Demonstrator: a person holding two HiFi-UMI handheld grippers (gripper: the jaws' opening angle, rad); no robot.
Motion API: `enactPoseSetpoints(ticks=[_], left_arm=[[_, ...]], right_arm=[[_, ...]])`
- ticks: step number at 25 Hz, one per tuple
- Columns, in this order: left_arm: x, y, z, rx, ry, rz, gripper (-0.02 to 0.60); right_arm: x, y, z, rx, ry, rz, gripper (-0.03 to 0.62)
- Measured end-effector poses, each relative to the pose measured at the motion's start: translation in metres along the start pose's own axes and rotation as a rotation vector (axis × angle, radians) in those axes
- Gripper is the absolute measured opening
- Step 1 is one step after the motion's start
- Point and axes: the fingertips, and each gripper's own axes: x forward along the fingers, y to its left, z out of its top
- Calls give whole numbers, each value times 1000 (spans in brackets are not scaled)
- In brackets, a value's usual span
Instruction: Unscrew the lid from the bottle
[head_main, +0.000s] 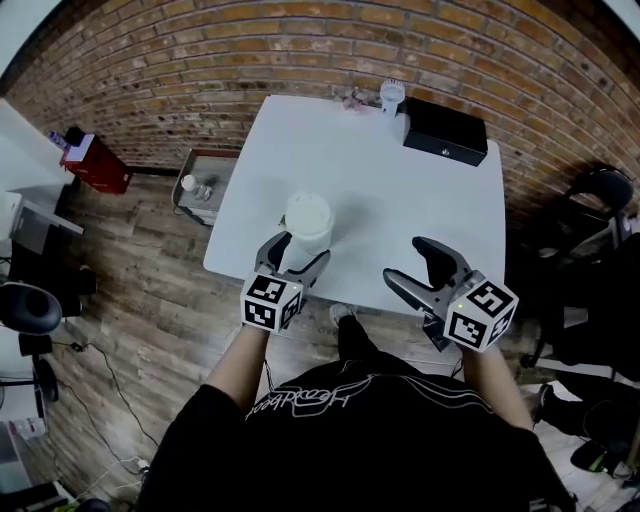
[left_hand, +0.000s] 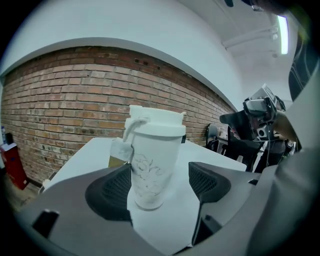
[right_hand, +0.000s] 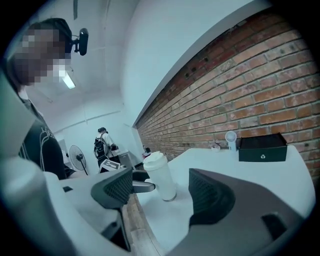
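**Bottle bracketed low by one gripper, lid still on.**
The bottle (head_main: 305, 238) stands upright on the tabletop (head_main: 400, 195) between the parted jaws of the left gripper (head_main: 297, 256), set low, probably to brace it. Right of the bottle, the right gripper (head_main: 409, 261) gapes empty, likely meant for the lid (head_main: 308, 213). Pad contact is unclear, and the bottle's base is hidden from above.

The bottle (head_main: 303, 245) is white and tapered like a cup, with a faint line drawing on its side. It stands upright near the front left edge of the white counter (head_main: 400, 200). Its white lid (head_main: 307, 213) is still on, sitting level, and a strap (left_hand: 131, 131) loops down one side.
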Motion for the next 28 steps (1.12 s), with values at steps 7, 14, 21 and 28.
enactPoseSetpoints(ticks=[7,14,21,28], left_arm=[[5,6,4,44,-4,-71,360],[16,9,2,44,1,-82,362],[27,12,1,43,-6,-96,362],[26,12,1,48,-17,-120,362]], right_arm=[[52,-6,20,-49,30,115,331],[107,5,25,-109,101,242,336],[147,21,25,-216,159,338,347],[167,33,13,-338,232,384,342]])
